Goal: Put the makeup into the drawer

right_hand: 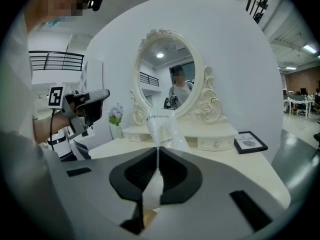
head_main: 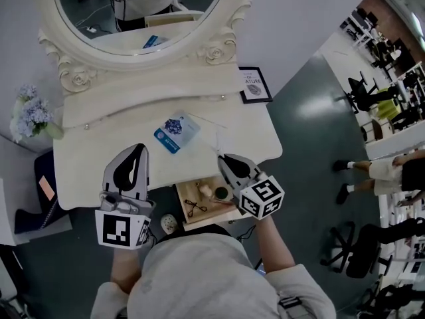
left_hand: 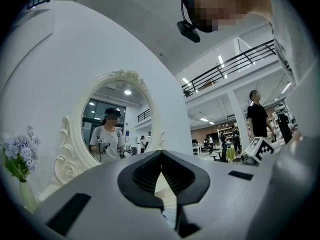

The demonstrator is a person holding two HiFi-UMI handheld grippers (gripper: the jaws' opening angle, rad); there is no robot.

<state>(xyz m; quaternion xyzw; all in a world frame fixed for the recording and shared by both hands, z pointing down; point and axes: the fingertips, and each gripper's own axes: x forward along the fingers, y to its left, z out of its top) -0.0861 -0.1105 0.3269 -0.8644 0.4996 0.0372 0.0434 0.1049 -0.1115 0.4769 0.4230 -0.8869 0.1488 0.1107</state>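
Right gripper (right_hand: 158,150) pinches clear sachet (right_hand: 162,126); left gripper (left_hand: 161,157) closed.

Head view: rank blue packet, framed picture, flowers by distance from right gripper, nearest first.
1. blue packet, middle of the table, just left of the right gripper, which grips a clear packet.
2. framed picture, back right.
3. flowers, far left.

The cream surface (head_main: 86,158) carries a blue-and-white packet (head_main: 176,132) near its middle, a framed picture (head_main: 255,85) at the back right corner, and an oval mirror (head_main: 133,12) behind.
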